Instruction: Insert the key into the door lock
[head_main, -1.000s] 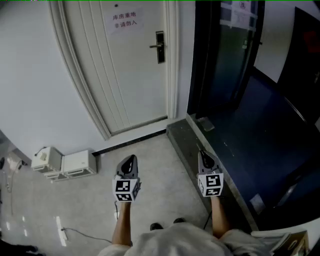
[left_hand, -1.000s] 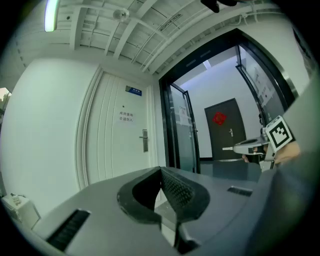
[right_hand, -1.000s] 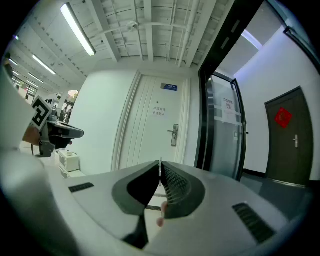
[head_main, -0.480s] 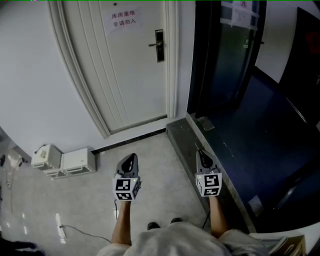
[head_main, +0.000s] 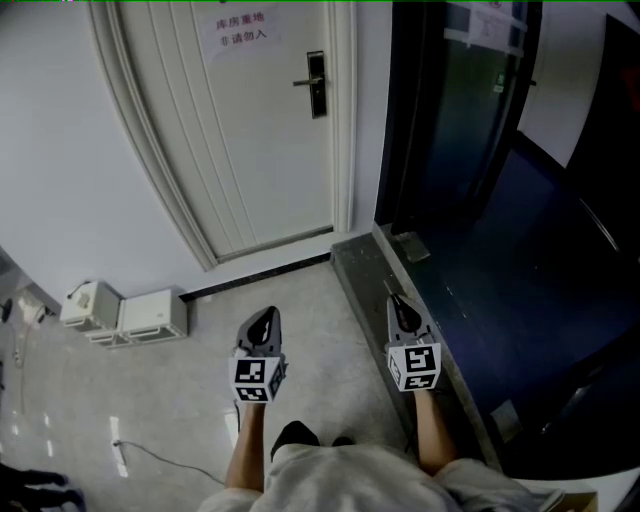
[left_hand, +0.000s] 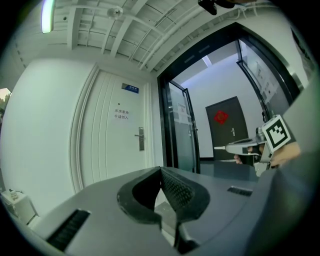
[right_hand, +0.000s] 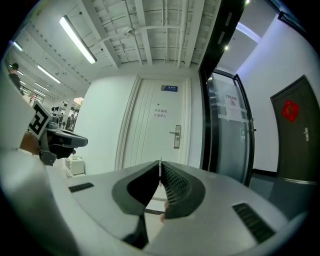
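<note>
Pinching key, right tongs closed

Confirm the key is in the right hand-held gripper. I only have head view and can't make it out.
Observer: Yes. In the right gripper view the right hand-held gripper has its jaws shut on the key, thin blade poking past the tips.
Operator: Left one carrying anything?
Observer: No. Left gripper view shows the left hand-held gripper shut, nothing between the jaws.
Operator: Aim?
Observer: From the right gripper view, the lock plate sits up and right of the key tip, far ahead.
</note>
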